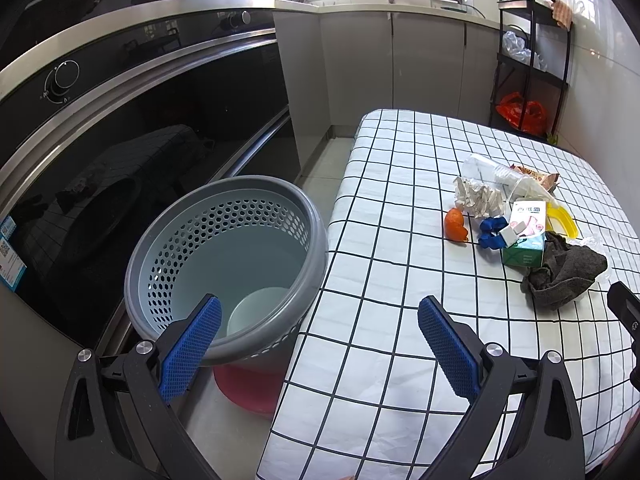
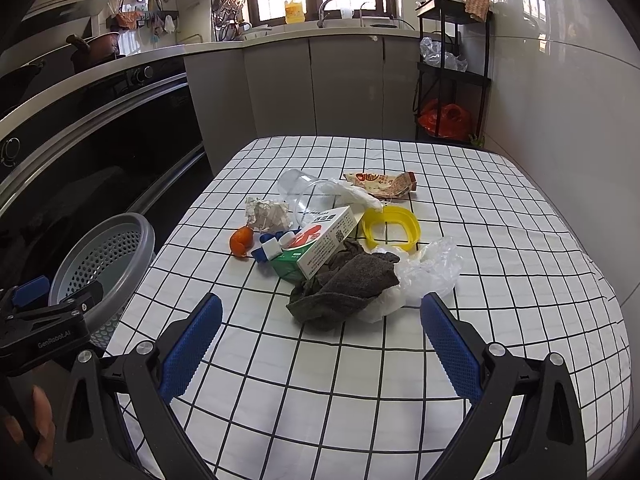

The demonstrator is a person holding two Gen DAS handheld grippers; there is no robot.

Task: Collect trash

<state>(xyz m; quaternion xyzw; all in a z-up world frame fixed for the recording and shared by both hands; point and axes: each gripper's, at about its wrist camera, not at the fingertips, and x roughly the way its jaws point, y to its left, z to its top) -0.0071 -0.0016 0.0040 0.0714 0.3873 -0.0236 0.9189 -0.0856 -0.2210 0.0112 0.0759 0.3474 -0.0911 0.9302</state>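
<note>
While both grippers gape empty, the left gripper (image 1: 320, 344) hovers by the grey basket (image 1: 224, 264) at nine o'clock; the right gripper (image 2: 320, 344) faces the trash pile (image 2: 332, 236) on the checked table (image 2: 500, 240) at twelve o'clock.

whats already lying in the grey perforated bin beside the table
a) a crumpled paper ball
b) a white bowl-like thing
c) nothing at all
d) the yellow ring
b: the left wrist view looks down into the grey bin and shows a white bowl-like thing at its bottom, while the paper ball and yellow ring are on the table.
</note>
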